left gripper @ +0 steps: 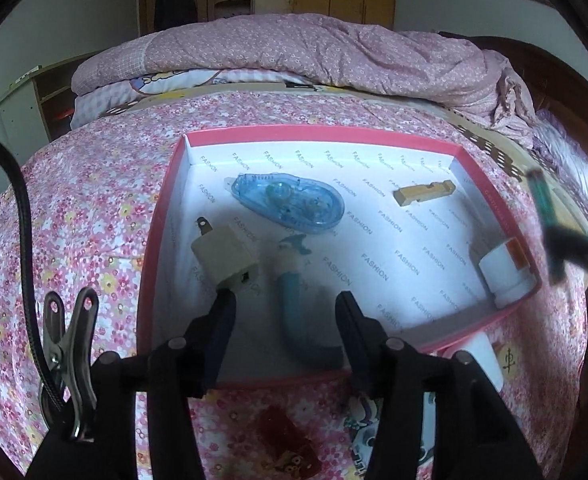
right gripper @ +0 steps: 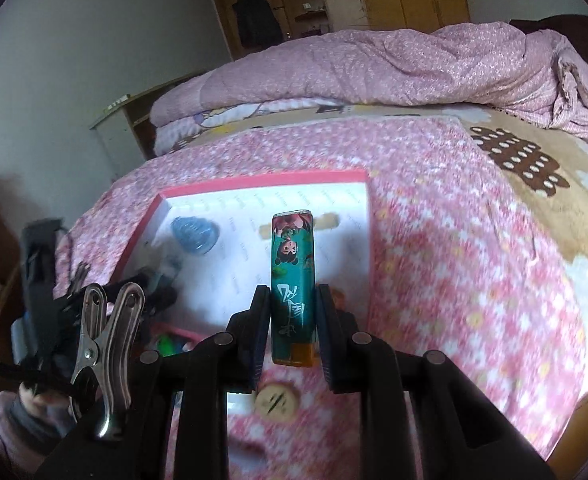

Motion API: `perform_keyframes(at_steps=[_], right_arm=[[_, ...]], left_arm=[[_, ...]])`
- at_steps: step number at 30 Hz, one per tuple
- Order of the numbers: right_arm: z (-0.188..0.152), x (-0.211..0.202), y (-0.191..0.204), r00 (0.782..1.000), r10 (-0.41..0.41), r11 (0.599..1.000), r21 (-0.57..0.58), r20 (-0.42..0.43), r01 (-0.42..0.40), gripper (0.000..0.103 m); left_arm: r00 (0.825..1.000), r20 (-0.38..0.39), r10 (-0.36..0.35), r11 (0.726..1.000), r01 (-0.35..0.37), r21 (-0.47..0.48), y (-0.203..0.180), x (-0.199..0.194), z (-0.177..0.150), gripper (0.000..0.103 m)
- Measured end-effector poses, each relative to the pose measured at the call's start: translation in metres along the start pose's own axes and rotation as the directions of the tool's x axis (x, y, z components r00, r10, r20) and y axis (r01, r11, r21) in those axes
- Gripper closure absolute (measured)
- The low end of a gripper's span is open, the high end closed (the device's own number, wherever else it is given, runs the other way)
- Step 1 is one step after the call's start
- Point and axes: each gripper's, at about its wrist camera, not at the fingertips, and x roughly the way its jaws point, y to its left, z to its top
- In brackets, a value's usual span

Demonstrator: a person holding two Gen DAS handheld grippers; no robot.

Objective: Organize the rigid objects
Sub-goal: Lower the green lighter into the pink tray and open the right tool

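A red box (left gripper: pixel 162 216) with a white lining lies on the pink floral bedspread. It holds a blue correction-tape dispenser (left gripper: pixel 290 200), a beige plug adapter (left gripper: pixel 226 256), a wooden piece (left gripper: pixel 423 194), a white bottle (left gripper: pixel 501 272) and a curved blue tube-shaped toy (left gripper: pixel 292 304). My left gripper (left gripper: pixel 286 312) hangs open over the box's near end; the blue toy lies between its fingers with a gap on each side. At the right edge, my right gripper (left gripper: pixel 555 252) is shut on a green lighter (right gripper: pixel 292 272) and holds it upright above the box's right side.
A round wooden game piece (right gripper: pixel 276 400) and a white object (left gripper: pixel 481 354) lie just outside the box's near right corner. A dark red item (left gripper: pixel 282 436) and a cartoon-printed item (left gripper: pixel 363 420) sit on the bedspread in front. A folded pink quilt (left gripper: pixel 294 48) fills the back.
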Motion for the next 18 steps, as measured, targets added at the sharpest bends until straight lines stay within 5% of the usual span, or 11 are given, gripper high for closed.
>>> perform_keyframes(at_steps=[18], right_arm=[[0.025, 0.053, -0.007, 0.993, -0.102, 0.993, -0.064, -0.057, 0.098, 0.081]], left_arm=[[1.000, -0.003, 0.015, 1.000, -0.015, -0.015, -0.001, 0.003, 0.001, 0.041]])
